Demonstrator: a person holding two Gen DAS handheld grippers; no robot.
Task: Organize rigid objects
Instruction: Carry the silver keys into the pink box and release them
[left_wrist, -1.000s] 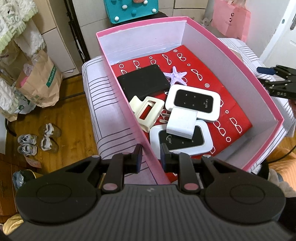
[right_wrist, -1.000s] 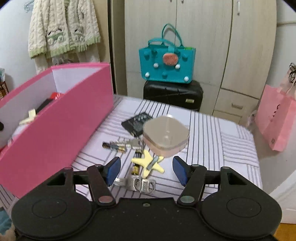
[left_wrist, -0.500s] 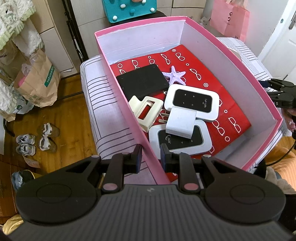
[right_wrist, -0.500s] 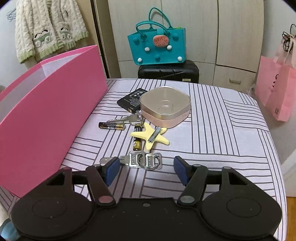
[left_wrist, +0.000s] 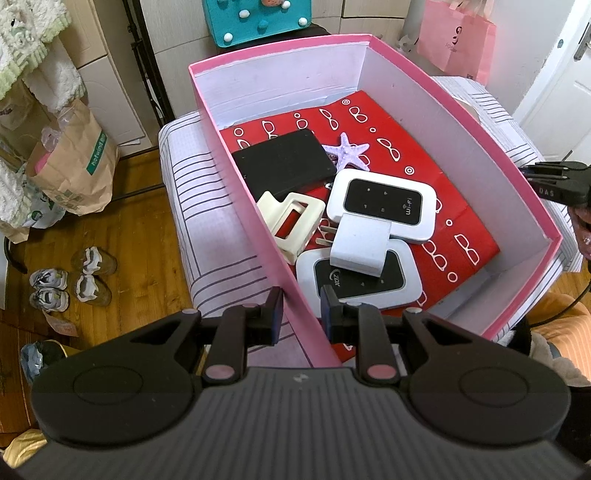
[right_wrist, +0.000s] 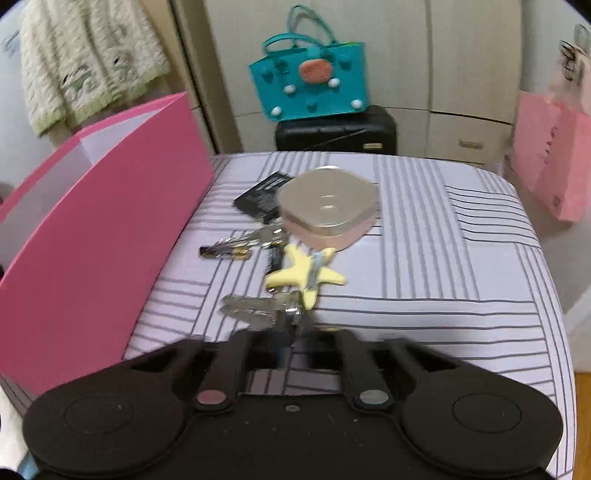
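My left gripper (left_wrist: 301, 308) is shut on the near wall of the pink box (left_wrist: 255, 206). Inside the box lie two white WiFi routers (left_wrist: 380, 203), a white charger (left_wrist: 360, 245), a cream clip (left_wrist: 291, 221), a black case (left_wrist: 284, 160) and a purple starfish (left_wrist: 347, 149). My right gripper (right_wrist: 295, 345) has closed on the metal keyring of the silver keys (right_wrist: 255, 310) on the striped table. Past it lie a yellow star (right_wrist: 303, 275), batteries (right_wrist: 223, 252), a black battery pack (right_wrist: 260, 195) and a pink lidded container (right_wrist: 328, 205). The view is blurred.
The pink box's outer wall (right_wrist: 92, 229) stands left of the right gripper. The right gripper shows at the edge of the left wrist view (left_wrist: 554, 181). A teal bag (right_wrist: 310, 85) on a black suitcase (right_wrist: 336, 131) stands behind the table. A pink paper bag (right_wrist: 550, 158) hangs at right.
My right gripper has gone from wide open to closed on the keyring and the view has shifted. The left gripper has stayed on the box wall.
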